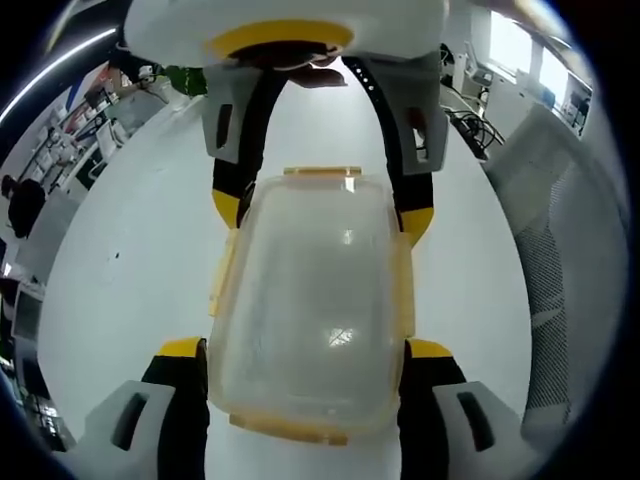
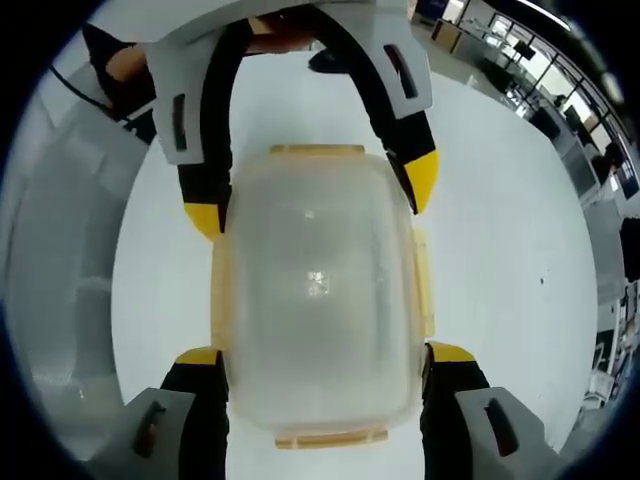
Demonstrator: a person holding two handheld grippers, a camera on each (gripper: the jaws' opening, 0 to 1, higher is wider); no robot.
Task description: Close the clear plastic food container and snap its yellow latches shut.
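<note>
Clear plastic food container (image 1: 310, 320) with yellow latches (image 1: 322, 174) lies lid-on upon the white worktop (image 1: 130, 280), bearing no readable writing. Left claw (image 1: 305, 352) and right claw (image 2: 322, 358) face each other, each spread apart astride one end of it.

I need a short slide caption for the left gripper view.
Two tools straddle opposite ends of the lidded clear container with yellow latches on a white table.
</note>
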